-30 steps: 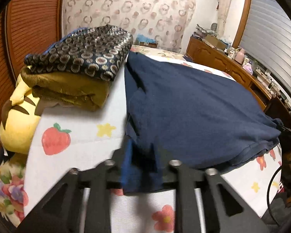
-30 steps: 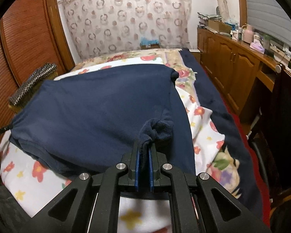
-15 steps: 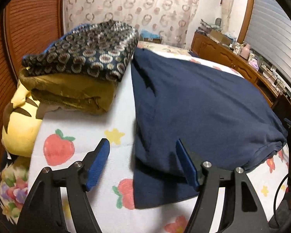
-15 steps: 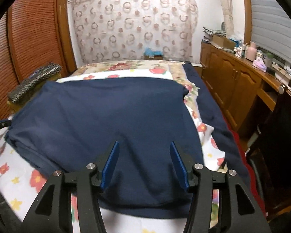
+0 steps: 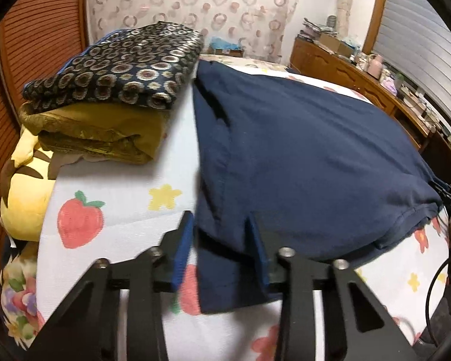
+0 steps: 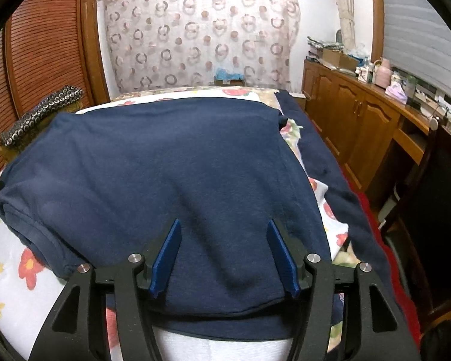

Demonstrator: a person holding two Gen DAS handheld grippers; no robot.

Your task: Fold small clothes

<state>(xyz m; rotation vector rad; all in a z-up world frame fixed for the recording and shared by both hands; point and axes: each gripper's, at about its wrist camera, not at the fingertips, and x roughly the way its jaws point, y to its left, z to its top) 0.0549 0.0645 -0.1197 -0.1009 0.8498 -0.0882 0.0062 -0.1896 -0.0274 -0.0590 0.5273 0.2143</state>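
A navy blue garment (image 5: 300, 156) lies spread flat on the flowered bedsheet (image 5: 111, 219). In the left wrist view my left gripper (image 5: 219, 219) sits low over the garment's near left corner. Its jaws are closing with the cloth's edge between the blue pads (image 5: 182, 249), and the cloth still lies flat, not pinched. In the right wrist view the same garment (image 6: 171, 165) fills the bed. My right gripper (image 6: 224, 222) hovers over its near edge, jaws opening wide, with nothing gripped between them.
A folded stack stands left of the garment: a ring-patterned dark cloth (image 5: 129, 69) on a mustard one (image 5: 105, 132), with a yellow plush toy (image 5: 24, 192) below. Wooden cabinets (image 6: 360, 120) run along the right wall, and a dark chair (image 6: 430, 195) stands near the bed's right side.
Both grippers held pinches of navy cloth a second ago and let go, and the garment settled flat. The left jaws opened wide, then narrowed around the corner. The right jaws widened further.
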